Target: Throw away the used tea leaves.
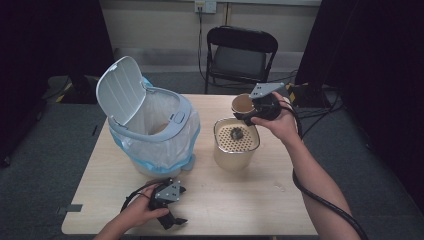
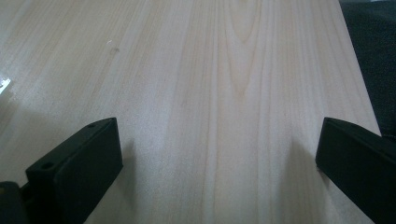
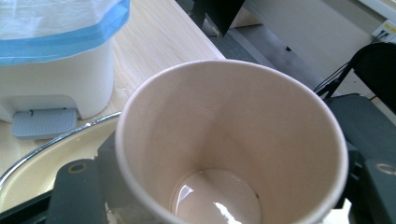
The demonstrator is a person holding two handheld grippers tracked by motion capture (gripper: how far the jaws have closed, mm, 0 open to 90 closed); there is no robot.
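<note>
Nearest the high camera, the left gripper (image 1: 172,220) rests on the wooden table (image 1: 240,200), jaws spread wide with nothing between them. Farther back, the right gripper (image 1: 250,111) clamps a paper cup (image 3: 233,140) by its sides, jaws set wide around it, holding it upright above the far rim of the perforated cream container (image 1: 236,142), near the pedal bin (image 1: 150,125).

My table (image 1: 225,200) is pale wood, its grain running lengthwise under my left claw (image 1: 170,210), which rests on its near edge. Left of my right claw (image 1: 252,112) stands 1 white pedal bin (image 1: 150,130), lined with a blue-edged bag, lid up. Just below that right claw sits 1 cream canister (image 1: 235,147) with a perforated top.
</note>
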